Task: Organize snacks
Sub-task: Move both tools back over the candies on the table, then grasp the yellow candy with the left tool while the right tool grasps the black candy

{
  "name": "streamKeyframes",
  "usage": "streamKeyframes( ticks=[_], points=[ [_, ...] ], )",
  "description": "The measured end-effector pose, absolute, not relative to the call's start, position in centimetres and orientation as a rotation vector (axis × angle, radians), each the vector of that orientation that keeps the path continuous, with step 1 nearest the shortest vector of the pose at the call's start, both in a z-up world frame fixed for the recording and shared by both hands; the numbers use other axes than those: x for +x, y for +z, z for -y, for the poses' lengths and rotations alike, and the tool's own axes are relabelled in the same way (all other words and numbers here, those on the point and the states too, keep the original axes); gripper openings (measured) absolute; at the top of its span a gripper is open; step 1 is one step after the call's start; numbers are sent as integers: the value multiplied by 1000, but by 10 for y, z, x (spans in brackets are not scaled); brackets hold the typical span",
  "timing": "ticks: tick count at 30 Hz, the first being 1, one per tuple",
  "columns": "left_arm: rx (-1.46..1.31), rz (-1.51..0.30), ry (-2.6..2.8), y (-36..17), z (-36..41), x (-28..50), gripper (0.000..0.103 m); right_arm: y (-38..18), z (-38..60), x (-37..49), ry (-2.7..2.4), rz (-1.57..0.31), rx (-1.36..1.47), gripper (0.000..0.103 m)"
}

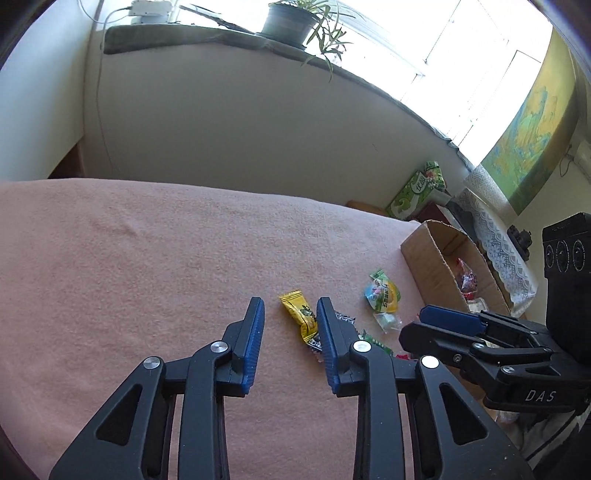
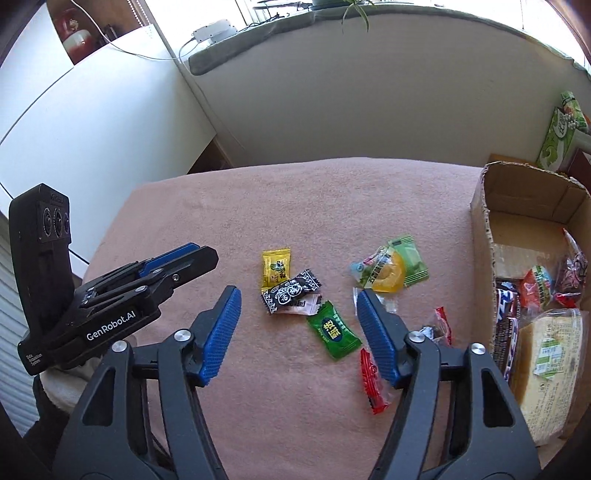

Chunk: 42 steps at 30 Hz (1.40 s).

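Several wrapped snacks lie on a pink cloth-covered table [image 2: 295, 206]: a yellow packet [image 2: 275, 266], a black candy [image 2: 291, 291], a green candy [image 2: 333, 334], a yellow-green jelly pack [image 2: 391, 271] and a red stick [image 2: 372, 380]. My right gripper [image 2: 297, 301] is open and empty above them. My left gripper [image 1: 290, 308] is open and empty, with the yellow packet [image 1: 300, 317] between its fingertips' line of sight. A cardboard box [image 2: 487, 229] at the right holds several snacks. The right gripper shows in the left wrist view [image 1: 454, 321], the left one in the right wrist view [image 2: 173, 264].
A green carton [image 2: 559, 133] stands behind the box. A wall and a windowsill with a potted plant [image 1: 291, 20] lie beyond the table's far edge. A lace-covered piece of furniture [image 1: 495, 240] stands to the right.
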<state>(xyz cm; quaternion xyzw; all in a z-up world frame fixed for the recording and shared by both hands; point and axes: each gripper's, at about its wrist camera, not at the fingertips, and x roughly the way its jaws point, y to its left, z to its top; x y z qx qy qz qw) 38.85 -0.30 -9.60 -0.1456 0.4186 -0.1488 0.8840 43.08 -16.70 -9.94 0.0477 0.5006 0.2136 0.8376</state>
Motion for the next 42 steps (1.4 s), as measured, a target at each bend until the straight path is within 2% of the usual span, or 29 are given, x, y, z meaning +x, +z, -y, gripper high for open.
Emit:
streamKeyframes(
  ticks=[3, 9, 19, 27, 31, 33, 42],
  points=[
    [-308, -899, -327, -103, 6, 395, 24, -114, 159, 439, 471, -1111, 129, 52],
    [-317, -933, -334, -110, 5, 403, 23, -134, 144, 450, 485, -1165, 142, 44],
    [-326, -955, -307, -120, -2, 415, 19, -157, 124, 467, 436, -1199, 75, 42],
    [-310, -970, -329, -125, 10, 422, 19, -165, 117, 485, 410, -1202, 18, 27],
    [-273, -967, -344, -125, 17, 421, 20, -166, 122, 488, 408, -1200, 21, 24],
    [-246, -974, -346, -126, 23, 422, 26, -167, 127, 490, 414, -1202, 44, 22],
    [-102, -967, -332, -131, 51, 428, 26, -164, 156, 496, 444, -1201, 131, 20]
  ],
)
